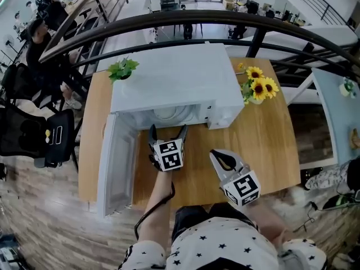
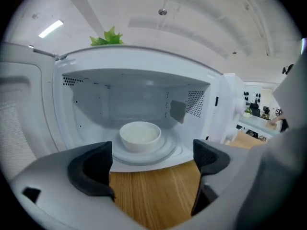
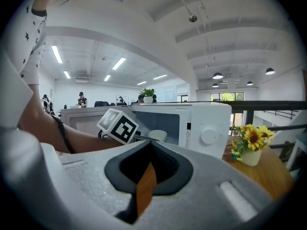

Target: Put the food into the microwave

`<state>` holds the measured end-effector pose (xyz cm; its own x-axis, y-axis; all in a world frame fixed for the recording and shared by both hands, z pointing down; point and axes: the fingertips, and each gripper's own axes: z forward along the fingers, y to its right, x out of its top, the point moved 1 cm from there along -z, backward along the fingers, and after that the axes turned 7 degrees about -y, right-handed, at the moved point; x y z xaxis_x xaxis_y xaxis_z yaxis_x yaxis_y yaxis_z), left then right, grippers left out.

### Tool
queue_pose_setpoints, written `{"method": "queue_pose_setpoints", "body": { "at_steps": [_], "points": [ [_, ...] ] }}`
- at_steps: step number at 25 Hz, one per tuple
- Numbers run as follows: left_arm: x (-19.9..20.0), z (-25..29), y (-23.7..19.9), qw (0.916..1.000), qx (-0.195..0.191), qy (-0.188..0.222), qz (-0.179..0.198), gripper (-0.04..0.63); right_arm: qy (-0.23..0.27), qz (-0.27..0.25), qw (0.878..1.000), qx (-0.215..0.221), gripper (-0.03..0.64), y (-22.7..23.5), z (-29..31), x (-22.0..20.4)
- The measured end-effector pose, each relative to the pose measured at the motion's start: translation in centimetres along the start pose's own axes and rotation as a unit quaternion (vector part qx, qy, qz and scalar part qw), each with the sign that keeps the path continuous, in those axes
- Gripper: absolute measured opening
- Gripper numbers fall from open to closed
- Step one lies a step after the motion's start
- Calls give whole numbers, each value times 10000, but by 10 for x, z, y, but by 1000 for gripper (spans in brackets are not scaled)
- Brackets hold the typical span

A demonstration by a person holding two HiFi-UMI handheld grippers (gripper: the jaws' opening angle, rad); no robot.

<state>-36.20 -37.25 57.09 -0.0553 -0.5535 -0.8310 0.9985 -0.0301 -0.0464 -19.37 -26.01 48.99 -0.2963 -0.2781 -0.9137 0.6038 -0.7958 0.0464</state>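
A white bowl (image 2: 140, 135) of food sits on the turntable inside the white microwave (image 1: 180, 83), whose door (image 1: 115, 162) hangs open to the left. The bowl (image 3: 157, 135) also shows in the right gripper view. My left gripper (image 1: 167, 135) is open just in front of the oven's opening; nothing lies between its jaws, only bare wooden table (image 2: 153, 195). In its own view the left gripper (image 2: 152, 166) frames the bowl from a short way off. My right gripper (image 1: 220, 160) is shut and empty above the table, right of the left one and farther from the oven; its own view (image 3: 147, 174) shows only a thin slit.
A vase of sunflowers (image 1: 259, 86) stands on the table right of the microwave, and a small green plant (image 1: 122, 69) at its back left. The open door takes up the table's left side. A dark railing (image 1: 225, 21) runs behind the table.
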Motion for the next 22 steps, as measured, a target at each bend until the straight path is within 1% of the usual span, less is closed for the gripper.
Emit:
{"method": "queue_pose_setpoints", "body": {
  "at_steps": [8,11,13,17,22],
  "points": [
    [-11,-78,49,9996,-77,242,-130,522,96,-85,9999,99,5,-14,-65,-12],
    [-16,-104,68,9991,-7,384,-174,494,180,-139,9996,149,5,-13,-86,-19],
    [-23,-125,79,9986,97,479,-183,439,244,-153,9994,166,5,-15,-101,-25],
    [-39,-171,100,9969,324,691,-181,292,369,-205,9989,183,5,-24,-133,-36],
    [-56,-230,130,9953,380,877,-155,170,540,-195,9981,212,5,-39,-170,-47]
  ]
}}
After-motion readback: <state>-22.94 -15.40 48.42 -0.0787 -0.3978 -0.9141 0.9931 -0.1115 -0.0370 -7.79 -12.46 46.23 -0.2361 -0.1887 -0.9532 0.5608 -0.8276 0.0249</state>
